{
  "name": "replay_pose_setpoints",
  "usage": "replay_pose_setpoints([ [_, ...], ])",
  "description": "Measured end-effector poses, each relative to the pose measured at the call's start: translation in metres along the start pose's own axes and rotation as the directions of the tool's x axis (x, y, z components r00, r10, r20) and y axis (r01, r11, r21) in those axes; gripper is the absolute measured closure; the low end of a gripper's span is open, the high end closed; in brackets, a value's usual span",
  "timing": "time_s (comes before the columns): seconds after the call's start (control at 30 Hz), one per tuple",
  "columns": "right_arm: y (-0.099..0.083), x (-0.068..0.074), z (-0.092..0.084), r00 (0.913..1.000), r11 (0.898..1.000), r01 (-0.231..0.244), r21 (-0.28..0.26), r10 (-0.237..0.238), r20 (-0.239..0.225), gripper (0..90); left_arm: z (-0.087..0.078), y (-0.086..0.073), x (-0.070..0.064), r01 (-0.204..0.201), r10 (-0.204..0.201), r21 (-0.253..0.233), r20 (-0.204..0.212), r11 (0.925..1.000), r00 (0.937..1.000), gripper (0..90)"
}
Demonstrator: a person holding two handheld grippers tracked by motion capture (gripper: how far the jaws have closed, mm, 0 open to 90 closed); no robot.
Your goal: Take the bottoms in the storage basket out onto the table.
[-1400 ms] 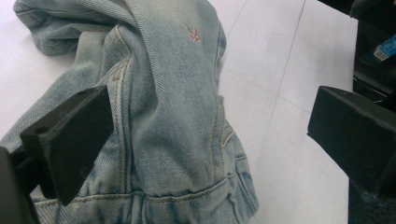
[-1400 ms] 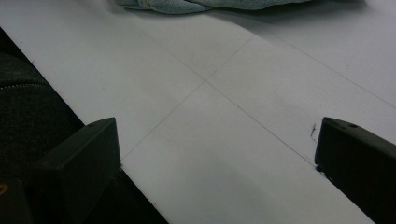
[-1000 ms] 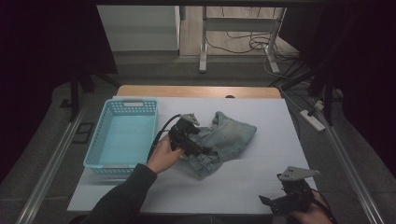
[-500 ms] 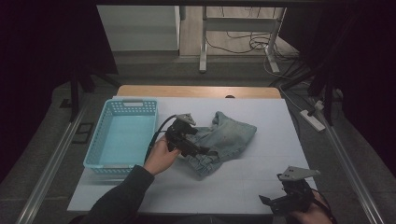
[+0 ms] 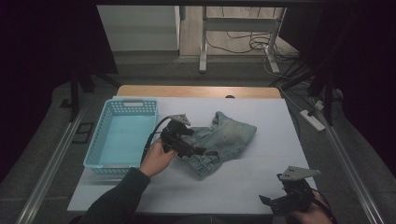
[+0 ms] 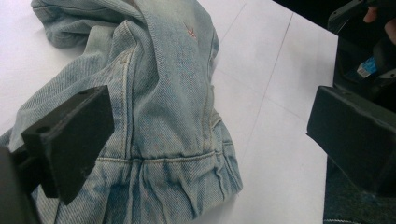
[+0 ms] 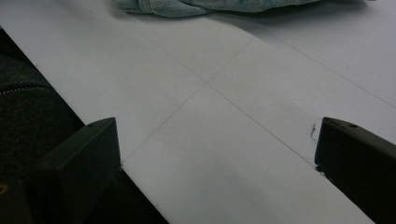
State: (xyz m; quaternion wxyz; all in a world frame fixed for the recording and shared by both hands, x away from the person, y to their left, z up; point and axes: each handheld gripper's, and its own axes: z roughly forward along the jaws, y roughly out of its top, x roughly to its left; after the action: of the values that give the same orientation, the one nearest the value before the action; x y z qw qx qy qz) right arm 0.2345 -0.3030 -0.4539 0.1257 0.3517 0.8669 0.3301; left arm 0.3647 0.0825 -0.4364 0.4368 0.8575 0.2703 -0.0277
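A crumpled light-blue denim garment (image 5: 223, 140) lies in the middle of the white table (image 5: 261, 116). My left gripper (image 5: 196, 147) hovers over the garment's left part, held by a hand, with its jaws wide apart. In the left gripper view the denim (image 6: 173, 107) spreads under and between the open jaws of the left gripper (image 6: 210, 140), and nothing is pinched. My right gripper (image 5: 267, 201) sits at the table's near right edge, open, well away from the cloth. In the right gripper view the right gripper (image 7: 215, 163) frames bare table, with the denim's hem (image 7: 210, 5) far ahead.
A turquoise plastic basket (image 5: 140, 106) stands at the table's left side, just left of my left hand. Beyond the far edge are a desk frame (image 5: 203, 42) and cables (image 5: 261, 44) on the floor. A power strip (image 5: 312, 119) lies off the right side.
My left gripper has shifted a little to the left over the denim. The right gripper has stayed in place.
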Motion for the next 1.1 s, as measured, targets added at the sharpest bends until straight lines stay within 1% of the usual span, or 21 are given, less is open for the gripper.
replay_pose_setpoints([
  [0.37, 0.0, 0.0, 0.0, 1.0, 1.0, 0.006, 0.002, -0.006, 0.001, 0.4, -0.01, -0.006, 0.0, 0.012, -0.012, -0.018, 0.004, 0.9998, 0.9999, 1.8],
  [0.87, 0.0, 0.0, 0.0, 1.0, 1.0, 0.007, 0.003, -0.007, 0.003, 0.4, -0.017, -0.014, 0.0, 0.022, -0.022, -0.019, 0.001, 0.9996, 0.9998, 1.9],
  [1.1, 0.0, 0.001, 0.0, 1.0, 1.0, 0.007, 0.004, -0.007, 0.003, 0.4, -0.022, -0.021, 0.0, 0.035, -0.035, -0.025, -0.002, 0.9991, 0.9994, 1.9],
])
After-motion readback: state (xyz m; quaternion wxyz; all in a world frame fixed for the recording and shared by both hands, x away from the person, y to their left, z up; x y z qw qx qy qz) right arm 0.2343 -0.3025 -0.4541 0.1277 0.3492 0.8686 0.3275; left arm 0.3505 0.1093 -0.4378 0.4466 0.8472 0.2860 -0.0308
